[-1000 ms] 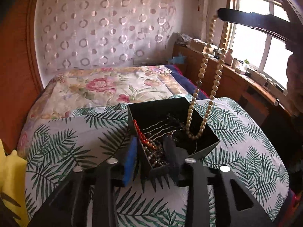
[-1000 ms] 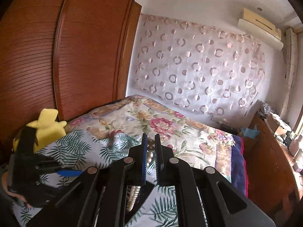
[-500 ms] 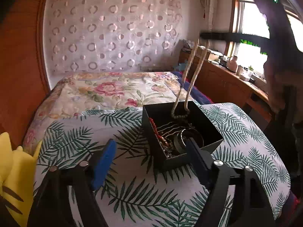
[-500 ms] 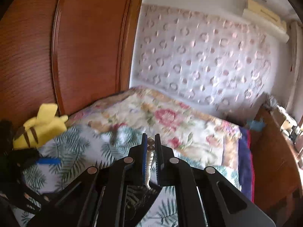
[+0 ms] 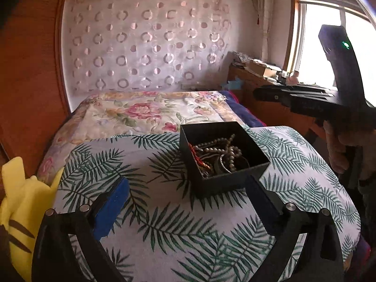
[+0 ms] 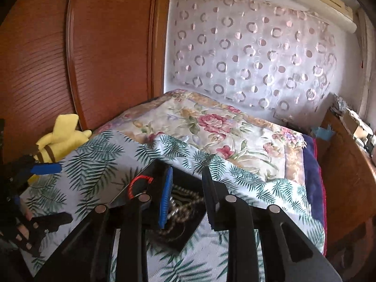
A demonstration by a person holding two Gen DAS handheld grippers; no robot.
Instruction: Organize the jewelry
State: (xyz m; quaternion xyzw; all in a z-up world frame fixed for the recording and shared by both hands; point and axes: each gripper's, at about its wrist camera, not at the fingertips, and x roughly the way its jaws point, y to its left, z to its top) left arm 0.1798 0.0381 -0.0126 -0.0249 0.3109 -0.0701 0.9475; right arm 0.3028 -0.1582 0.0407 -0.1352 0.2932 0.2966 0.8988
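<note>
A black open box (image 5: 235,178) sits on the palm-leaf cloth on the bed. Inside lie the cream bead necklace (image 5: 225,149), red beads (image 5: 196,155) and other jewelry. My left gripper (image 5: 185,204) is open and empty, its blue pads either side of the box's near edge, a little short of it. My right gripper (image 6: 186,197) is open and empty above the box (image 6: 188,235), with the bead necklace (image 6: 181,208) below it. The right gripper also shows in the left wrist view (image 5: 258,95), raised to the right of the box.
A yellow plush toy (image 5: 14,211) lies at the left edge of the bed. A wooden wardrobe (image 6: 82,58) stands to the left. A wooden desk (image 5: 253,87) with clutter runs under the window on the right. A floral quilt (image 5: 152,110) covers the far bed.
The right gripper opened and let the cream bead necklace drop into the box. The left gripper opened wide and drew back from the box.
</note>
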